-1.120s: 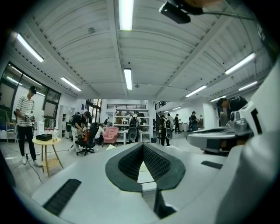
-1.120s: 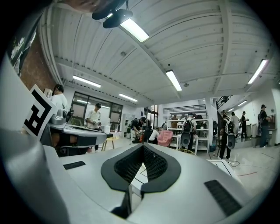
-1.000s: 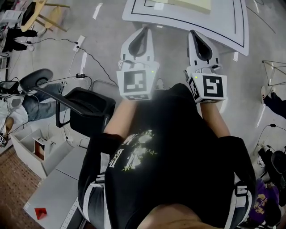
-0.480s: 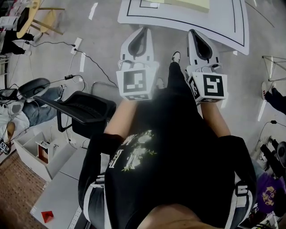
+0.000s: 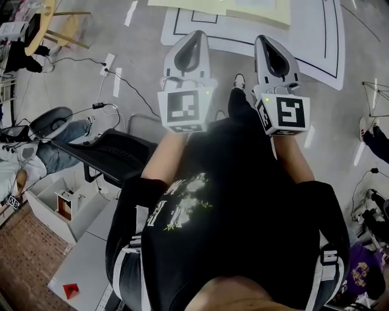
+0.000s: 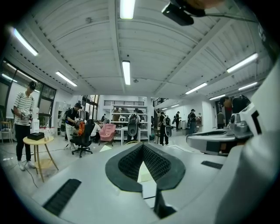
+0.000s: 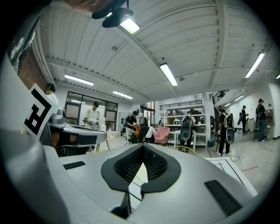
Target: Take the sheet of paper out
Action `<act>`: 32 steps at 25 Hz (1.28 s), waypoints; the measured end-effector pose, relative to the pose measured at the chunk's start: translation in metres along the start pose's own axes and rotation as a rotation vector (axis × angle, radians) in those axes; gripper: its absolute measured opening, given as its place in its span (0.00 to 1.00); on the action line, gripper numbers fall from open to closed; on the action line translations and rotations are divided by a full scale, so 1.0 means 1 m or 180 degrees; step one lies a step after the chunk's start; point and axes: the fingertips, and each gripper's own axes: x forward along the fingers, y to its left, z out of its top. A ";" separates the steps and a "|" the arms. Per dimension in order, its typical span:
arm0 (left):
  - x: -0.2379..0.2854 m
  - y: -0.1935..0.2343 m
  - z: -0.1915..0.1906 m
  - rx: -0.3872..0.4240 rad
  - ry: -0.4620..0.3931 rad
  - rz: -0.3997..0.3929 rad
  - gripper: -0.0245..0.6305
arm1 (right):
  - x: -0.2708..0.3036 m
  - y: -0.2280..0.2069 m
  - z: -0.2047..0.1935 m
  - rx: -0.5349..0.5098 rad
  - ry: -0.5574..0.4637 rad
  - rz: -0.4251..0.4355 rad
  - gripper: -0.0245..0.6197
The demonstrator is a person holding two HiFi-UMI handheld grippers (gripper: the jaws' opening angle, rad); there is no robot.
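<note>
In the head view a pale yellow sheet of paper (image 5: pixel 243 7) lies on a white table top (image 5: pixel 316 42) marked with black lines, at the top edge of the frame. My left gripper (image 5: pixel 194 36) and right gripper (image 5: pixel 265 41) are held side by side in front of my chest, pointing at the table's near edge without reaching it. In the left gripper view the left gripper (image 6: pixel 142 145) has its jaws closed tip to tip with nothing between them. The right gripper (image 7: pixel 142 145) looks the same in its own view.
A black office chair (image 5: pixel 115 152) stands close on my left, with a seated person's legs (image 5: pixel 58 136) beyond it. Cables (image 5: pixel 121 82) run over the grey floor. A white box (image 5: pixel 61 203) and a grey cabinet (image 5: pixel 79 261) sit at the lower left. Several people stand far across the room.
The table and yellow sheet have slid lower and larger in the head view as I step toward them. Both grippers keep the same pose and stay shut.
</note>
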 end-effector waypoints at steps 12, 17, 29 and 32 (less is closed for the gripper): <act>0.081 0.012 0.013 0.0001 0.0066 0.0135 0.04 | 0.073 -0.050 0.006 0.0028 0.0047 0.0154 0.04; 0.110 0.014 0.013 -0.0005 0.0111 0.0192 0.04 | 0.097 -0.069 0.005 0.0040 0.0060 0.0221 0.04; 0.171 0.021 0.023 0.0045 0.0158 0.0302 0.04 | 0.148 -0.109 0.008 0.0064 0.0023 0.0340 0.04; 0.183 0.023 0.023 0.0044 0.0176 0.0337 0.04 | 0.159 -0.116 0.009 0.0064 0.0015 0.0378 0.04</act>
